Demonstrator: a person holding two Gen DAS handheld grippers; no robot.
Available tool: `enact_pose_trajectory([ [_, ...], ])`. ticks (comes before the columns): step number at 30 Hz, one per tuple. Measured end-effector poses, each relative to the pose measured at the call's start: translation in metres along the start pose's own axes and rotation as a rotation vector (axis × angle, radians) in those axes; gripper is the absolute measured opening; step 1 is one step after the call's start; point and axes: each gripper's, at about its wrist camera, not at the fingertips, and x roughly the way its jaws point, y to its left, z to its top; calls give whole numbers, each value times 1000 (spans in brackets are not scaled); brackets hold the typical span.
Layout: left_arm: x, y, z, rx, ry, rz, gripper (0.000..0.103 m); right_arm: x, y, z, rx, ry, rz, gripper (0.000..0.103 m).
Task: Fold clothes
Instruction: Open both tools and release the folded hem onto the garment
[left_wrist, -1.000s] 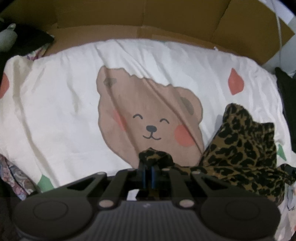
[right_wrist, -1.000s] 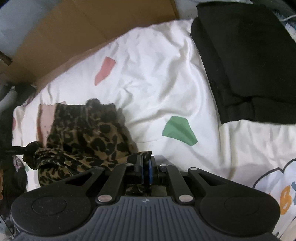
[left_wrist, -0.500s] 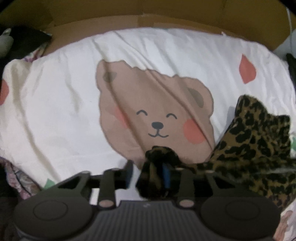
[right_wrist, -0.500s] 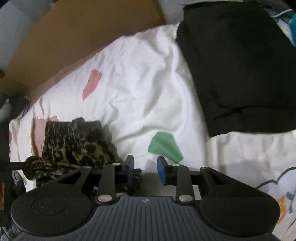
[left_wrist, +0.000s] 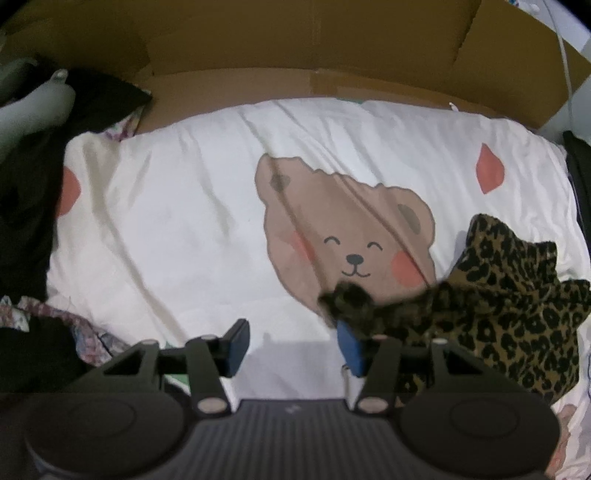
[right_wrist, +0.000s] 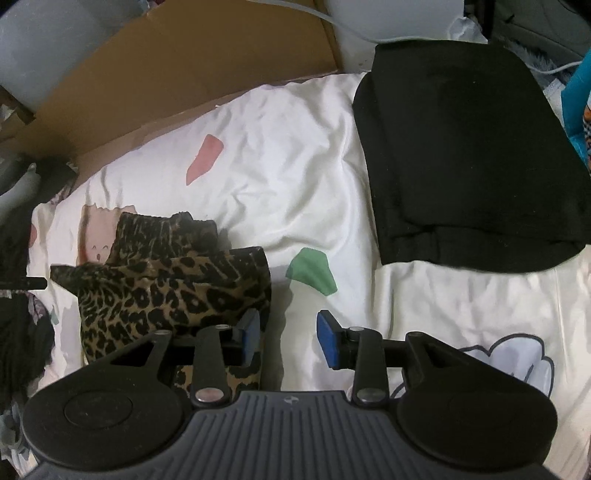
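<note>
Both of your tongs are standing wide over the bed, gripping nothing.

Your left tongs (left_wrist: 293, 349) are gaping above the white bear-print duvet (left_wrist: 192, 221), and a blurred corner of the leopard-print garment (left_wrist: 517, 317) is draping over the right blue pad (left_wrist: 350, 349) without being pinched. Your right tongs (right_wrist: 288, 338) are spreading just as wide, with the left pad (right_wrist: 251, 332) sitting at the edge of the same leopard-print garment (right_wrist: 166, 291), which is lying bunched and partly folded on the duvet (right_wrist: 280, 177) near the bear's face (left_wrist: 351, 243). A folded black garment (right_wrist: 469, 158) is resting on the bed well off to the right, and brown cardboard (left_wrist: 314, 44) is lining the far side of the bed.
</note>
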Motion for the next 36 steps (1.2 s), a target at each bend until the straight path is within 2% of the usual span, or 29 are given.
enact_pose_trajectory([
  [5,5,2,-11,58,-20,4,57,2,-7,-14,-5,-2,10,42],
  [8,5,9,-23,87,-33,-13,65,4,-11,-22,-8,-4,17,42],
  [14,12,21,-40,47,-27,-23,65,5,-16,-34,-8,-7,18,41],
  [18,12,16,-53,66,-18,-64,65,0,-11,-38,-16,-40,46,42],
  [22,14,8,-62,75,-30,-142,66,0,-2,-38,-27,-51,76,42],
  [27,23,2,-56,35,-51,-177,68,9,9,-39,-37,-51,82,42],
  [36,35,-5,-24,9,-84,-177,68,21,17,-24,-38,-59,106,42],
])
